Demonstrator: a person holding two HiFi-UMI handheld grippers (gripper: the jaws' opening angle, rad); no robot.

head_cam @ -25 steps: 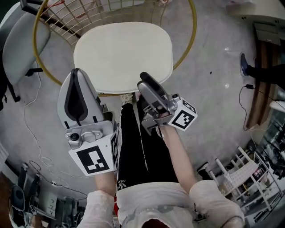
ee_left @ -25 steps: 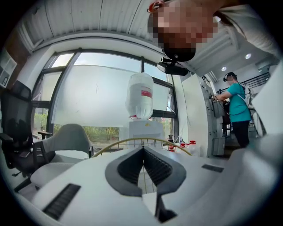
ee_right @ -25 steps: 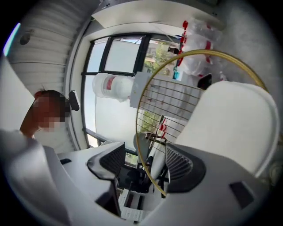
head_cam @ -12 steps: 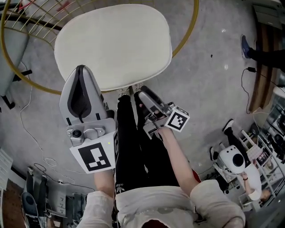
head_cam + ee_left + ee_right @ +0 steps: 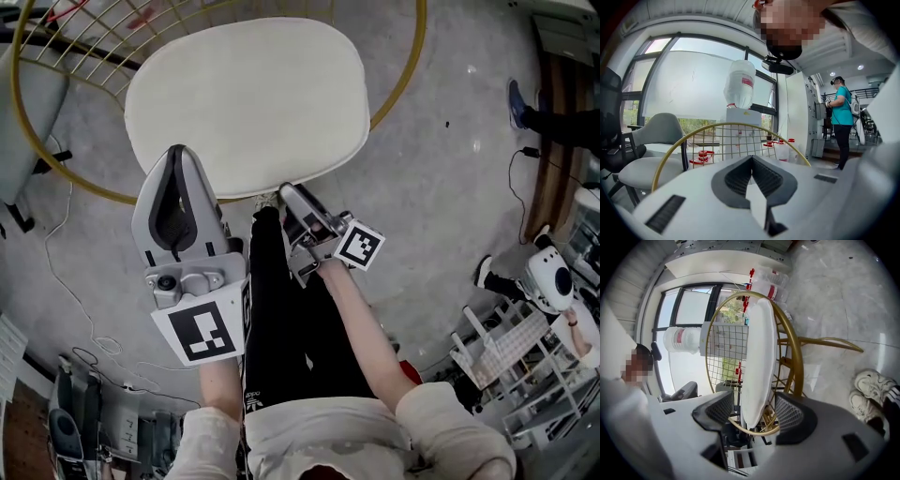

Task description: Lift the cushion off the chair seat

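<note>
A cream oval cushion point(image 5: 248, 98) lies flat on the seat of a gold wire chair point(image 5: 398, 80). My right gripper point(image 5: 284, 190) sits at the cushion's near edge. In the right gripper view it point(image 5: 754, 411) is open, and the cushion point(image 5: 759, 357) shows edge-on with its near rim between the two pads, above the gold hoop point(image 5: 799, 366). I cannot tell whether the pads touch it. My left gripper point(image 5: 176, 155) hovers over the near left rim of the chair, higher up. In its own view the left gripper point(image 5: 751, 158) is shut and empty, with the chair's wire back point(image 5: 731, 125) beyond.
The person's legs in black trousers point(image 5: 281, 309) stand just before the chair, shoes point(image 5: 872, 390) on the grey floor. A grey office chair point(image 5: 651, 140) stands to the left. Cables point(image 5: 66, 281) trail at left, a white rack point(image 5: 516, 356) is at bottom right. Another person point(image 5: 841, 117) stands far right.
My right gripper has moved forward and left, up to the cushion's near edge. The left gripper has held roughly the same place while the head view shifted slightly.
</note>
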